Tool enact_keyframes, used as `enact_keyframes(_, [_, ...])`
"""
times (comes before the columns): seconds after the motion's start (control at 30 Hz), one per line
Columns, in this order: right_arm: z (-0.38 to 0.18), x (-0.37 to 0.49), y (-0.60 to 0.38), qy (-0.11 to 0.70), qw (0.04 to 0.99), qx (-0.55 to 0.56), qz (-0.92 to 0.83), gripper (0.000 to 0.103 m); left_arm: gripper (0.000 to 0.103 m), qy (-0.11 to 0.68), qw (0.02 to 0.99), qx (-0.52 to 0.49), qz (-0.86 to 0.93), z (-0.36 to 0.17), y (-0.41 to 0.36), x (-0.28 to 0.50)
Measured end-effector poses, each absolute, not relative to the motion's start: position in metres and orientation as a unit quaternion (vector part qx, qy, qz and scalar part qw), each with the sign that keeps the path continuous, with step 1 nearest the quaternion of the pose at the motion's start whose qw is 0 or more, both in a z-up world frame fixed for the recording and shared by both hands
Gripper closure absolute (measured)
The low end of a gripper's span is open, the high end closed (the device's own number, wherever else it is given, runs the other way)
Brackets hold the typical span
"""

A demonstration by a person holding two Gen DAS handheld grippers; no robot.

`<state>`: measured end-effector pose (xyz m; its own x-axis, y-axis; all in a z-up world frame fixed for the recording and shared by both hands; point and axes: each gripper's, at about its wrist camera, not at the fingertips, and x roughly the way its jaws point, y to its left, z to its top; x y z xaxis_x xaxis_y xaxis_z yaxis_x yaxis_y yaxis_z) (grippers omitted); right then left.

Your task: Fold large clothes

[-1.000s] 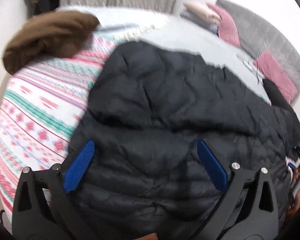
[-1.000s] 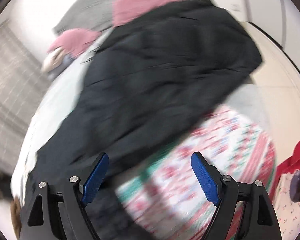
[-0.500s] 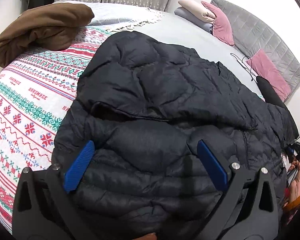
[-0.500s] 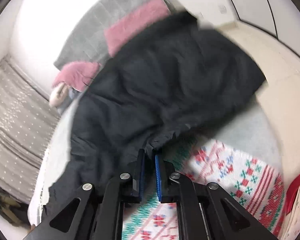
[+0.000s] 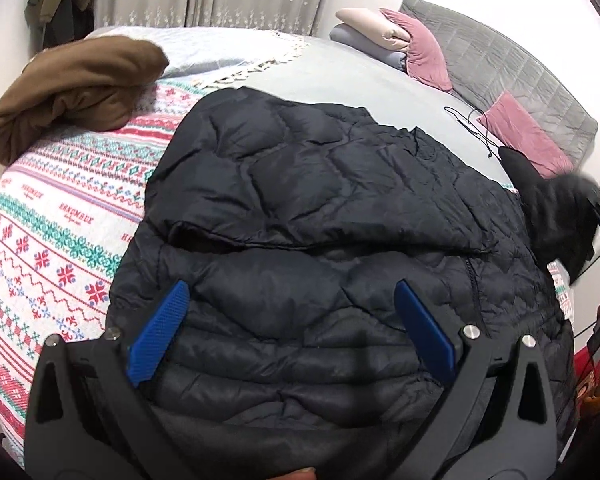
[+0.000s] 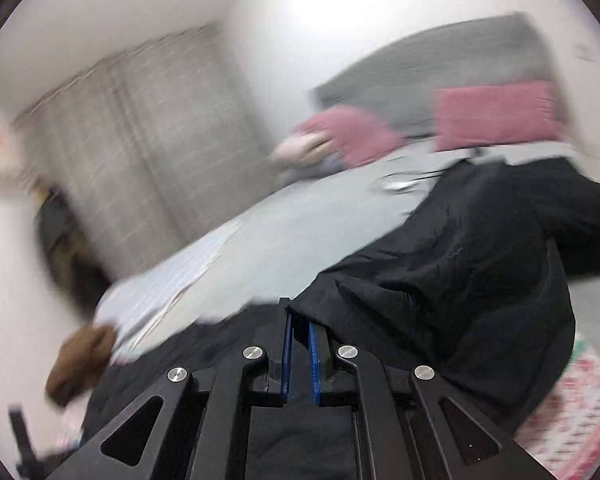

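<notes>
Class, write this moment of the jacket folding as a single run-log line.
stage: folding | left gripper: jaws open above black puffer jacket | right gripper: jaws shut on jacket edge, lifted | surface: patterned blanket

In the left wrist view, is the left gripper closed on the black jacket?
No, the left gripper stands wide open, its two blue fingers spread apart above the black jacket and gripping nothing.

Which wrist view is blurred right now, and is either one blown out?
Left wrist: sharp, quilting on the black jacket crisp, only fisheye bending at the edges. Right wrist: heavy motion smear over curtain and pink pillows, wall near-white up top; the right tool stays sharp.
</notes>
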<state>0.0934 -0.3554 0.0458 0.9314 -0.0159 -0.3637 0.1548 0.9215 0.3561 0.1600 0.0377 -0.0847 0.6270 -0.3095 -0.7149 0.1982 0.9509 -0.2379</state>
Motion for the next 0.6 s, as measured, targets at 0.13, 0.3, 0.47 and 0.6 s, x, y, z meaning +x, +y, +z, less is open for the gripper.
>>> enact_keyframes(0.13, [0.02,0.137,-0.282,0.279,0.951,0.12,0.049,0.096,0.001,0.404,0.901,-0.048,-0.152,-0.073,0.029,0.153])
enact_keyframes(0.3, [-0.055,0.183,-0.241,0.461,0.881,0.079,0.069,0.075,0.001,0.405,0.899,0.002,-0.166,-0.052,0.008,0.144])
enact_keyframes(0.47, [-0.041,0.17,-0.245,0.468,0.872,0.104,0.098,0.042,0.001,0.408,0.887,0.071,-0.205,-0.027,-0.034,0.135])
enact_keyframes(0.6, [-0.016,0.147,-0.269,0.436,0.878,0.158,0.118,0.038,0.001,0.39,0.879,0.139,-0.238,-0.009,-0.086,0.129])
